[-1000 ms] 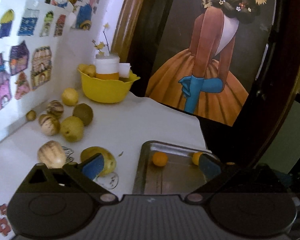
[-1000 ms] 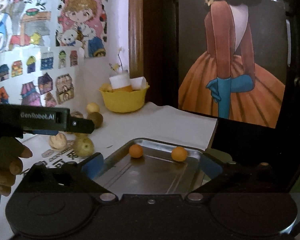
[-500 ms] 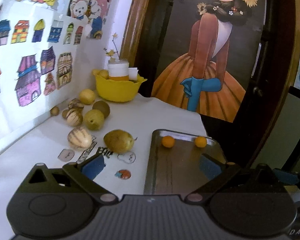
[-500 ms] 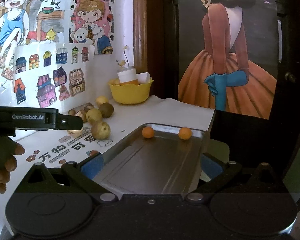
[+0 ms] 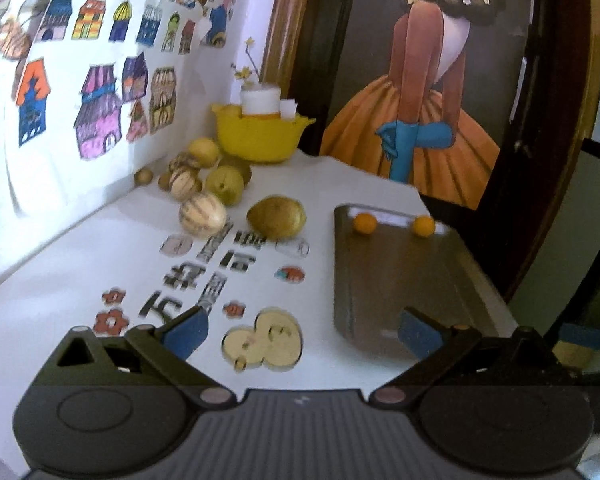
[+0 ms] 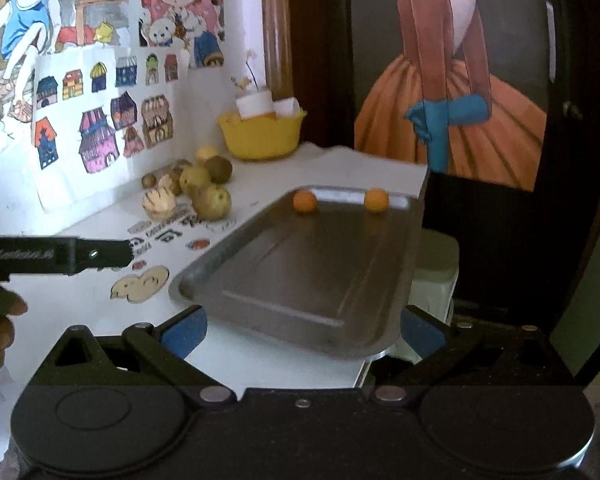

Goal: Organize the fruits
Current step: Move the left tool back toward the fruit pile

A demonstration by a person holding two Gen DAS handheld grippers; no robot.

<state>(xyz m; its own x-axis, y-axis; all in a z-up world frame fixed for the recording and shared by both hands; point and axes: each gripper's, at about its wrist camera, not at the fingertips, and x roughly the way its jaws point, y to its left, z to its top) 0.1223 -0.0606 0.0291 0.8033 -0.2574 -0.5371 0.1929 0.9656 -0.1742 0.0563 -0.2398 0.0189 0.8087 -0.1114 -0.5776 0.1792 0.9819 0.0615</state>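
Two small oranges [image 5: 365,223] [image 5: 424,226] rest at the far end of a metal tray [image 5: 396,280]; the right wrist view shows the same tray [image 6: 320,264] with its oranges [image 6: 304,201] [image 6: 376,200]. A cluster of fruit lies by the wall: a yellow-green pear [image 5: 276,217], a striped melon [image 5: 203,215] and several others [image 5: 224,185]. My left gripper [image 5: 302,334] hangs open and empty over the table's near part. My right gripper [image 6: 302,330] is open and empty at the tray's near end. The left gripper's body [image 6: 56,256], held by a hand, shows at the right view's left edge.
A yellow bowl [image 5: 260,136] holding a white cup stands at the far corner. Stickers and printed characters cover the white tabletop [image 5: 80,264]. Drawings hang on the wall to the left. A dark door with a painted figure [image 5: 428,92] rises behind the table's far edge.
Both grippers have pulled back toward the table's near edge, so the fruit and tray look farther away. Both stay open and empty.
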